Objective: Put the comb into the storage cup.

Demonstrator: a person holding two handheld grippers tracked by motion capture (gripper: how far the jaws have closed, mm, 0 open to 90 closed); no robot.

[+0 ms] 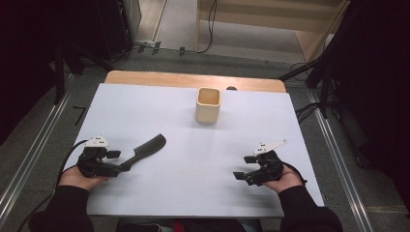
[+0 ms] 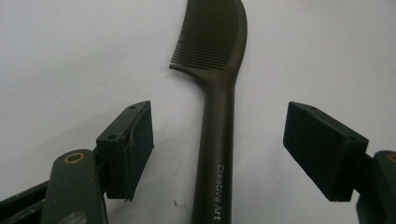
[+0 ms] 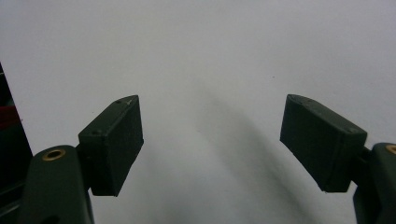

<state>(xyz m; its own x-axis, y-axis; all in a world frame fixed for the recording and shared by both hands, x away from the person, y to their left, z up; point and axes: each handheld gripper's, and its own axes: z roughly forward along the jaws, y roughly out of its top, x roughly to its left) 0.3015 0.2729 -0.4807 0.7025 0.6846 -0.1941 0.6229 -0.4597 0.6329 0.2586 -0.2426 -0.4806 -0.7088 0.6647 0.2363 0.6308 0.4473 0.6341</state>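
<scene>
- A white surface (image 1: 159, 193) covers most of a wooden tabletop, whose bare wood shows as a strip along the far edge; grey floor with cables and dark stands rings it.
- A cream, square-mouthed cup (image 1: 208, 105) stands upright near the far middle of the surface and serves here as the landmark; its inside looks bare as far as the high view shows.
- A person's two dark-sleeved forearms come in at the near edge, well nearer than the cup, one to each side of it.
- The left hand-held gripper (image 1: 117, 162) lies low at the near left, well apart from the cup, a white plate on top and a cable trailing toward the near edge.
- Its jaws stand wide apart, one on each side of the comb's handle, and neither pad touches it in the left gripper view.
- The right hand-held gripper (image 1: 244, 167) sits at the near right, also well apart from the cup, pointing toward the middle of the surface.
- Its jaws are spread too, with bare white surface between them in the right gripper view.
- A dark comb (image 1: 147, 149) lies flat on the surface, nearer than the cup and to its left, its toothed end toward the cup.
- The comb's handle (image 2: 215, 154) runs back between the left jaws; pale lettering on it reads "Creative Art".
</scene>
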